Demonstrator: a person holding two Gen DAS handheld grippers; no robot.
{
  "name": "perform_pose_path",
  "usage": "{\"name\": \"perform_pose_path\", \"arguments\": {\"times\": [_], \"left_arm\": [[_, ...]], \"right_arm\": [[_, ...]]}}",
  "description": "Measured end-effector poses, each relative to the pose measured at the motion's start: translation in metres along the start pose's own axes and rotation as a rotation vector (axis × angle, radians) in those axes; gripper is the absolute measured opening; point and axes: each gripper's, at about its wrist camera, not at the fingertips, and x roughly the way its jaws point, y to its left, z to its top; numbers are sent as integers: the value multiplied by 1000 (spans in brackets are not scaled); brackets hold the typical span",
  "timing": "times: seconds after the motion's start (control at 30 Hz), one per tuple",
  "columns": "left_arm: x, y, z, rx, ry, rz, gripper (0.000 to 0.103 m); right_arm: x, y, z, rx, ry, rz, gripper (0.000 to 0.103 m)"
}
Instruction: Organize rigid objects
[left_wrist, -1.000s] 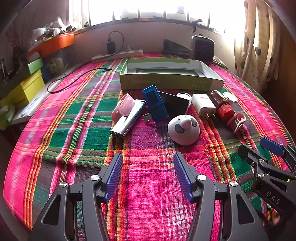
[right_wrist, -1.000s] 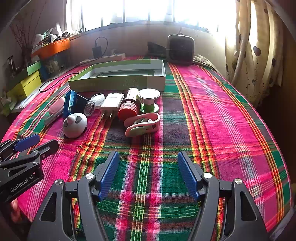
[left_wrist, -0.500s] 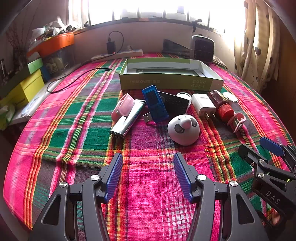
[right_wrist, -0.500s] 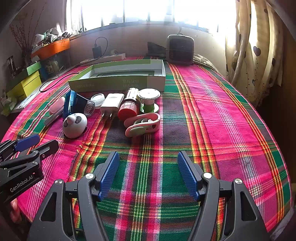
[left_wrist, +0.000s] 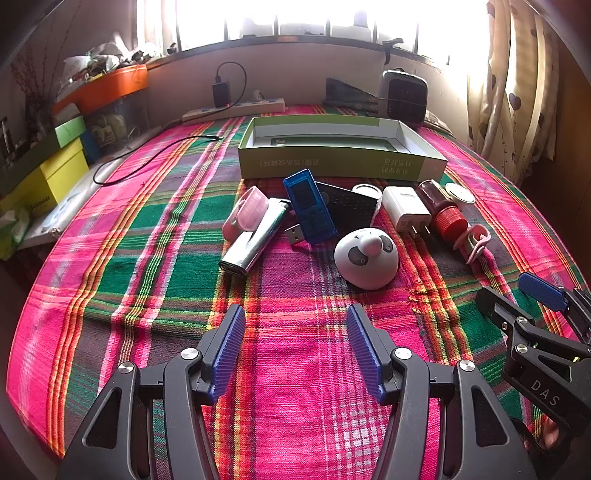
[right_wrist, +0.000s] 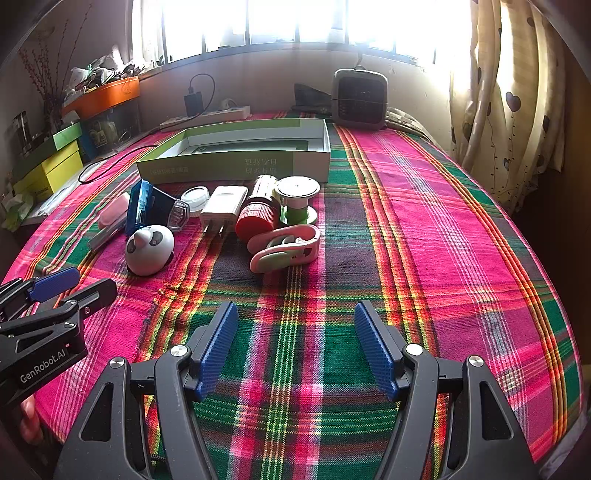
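A cluster of small objects lies mid-table before an open green box (left_wrist: 341, 147) (right_wrist: 236, 155): pink case (left_wrist: 247, 216), silver lighter (left_wrist: 255, 236), blue USB tester (left_wrist: 308, 210), black perforated device (left_wrist: 349, 206), white panda dome (left_wrist: 365, 256) (right_wrist: 149, 249), white charger (left_wrist: 404, 212) (right_wrist: 223, 206), red-capped bottle (left_wrist: 445, 212) (right_wrist: 258, 214), pink-green clip (right_wrist: 284, 249), green spool (right_wrist: 297, 199). My left gripper (left_wrist: 295, 350) is open and empty, short of the panda dome. My right gripper (right_wrist: 297, 347) is open and empty, short of the clip.
Plaid cloth covers the table (right_wrist: 424, 240). A power strip (left_wrist: 236, 109) with charger and black cable (left_wrist: 147, 158), a small heater (right_wrist: 360, 98) and stacked coloured boxes (left_wrist: 48, 166) line the back and left. Curtains (right_wrist: 509, 92) hang at right.
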Motion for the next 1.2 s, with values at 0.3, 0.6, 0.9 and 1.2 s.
{"name": "perform_pose_path", "arguments": {"times": [0.3,0.6,0.9,1.2], "left_arm": [[0,0,0,0,0,0,56],[0,0,-1,1,4,-7,56],[4,6,7,-17,21,-74,56],[10,3,19,-37,55,-187,56]], "right_arm": [[0,0,0,0,0,-1,66],[0,0,0,0,3,5,66],[-2,-12,16,40,0,81,66],[3,-24,48,20,-22,102,66]]}}
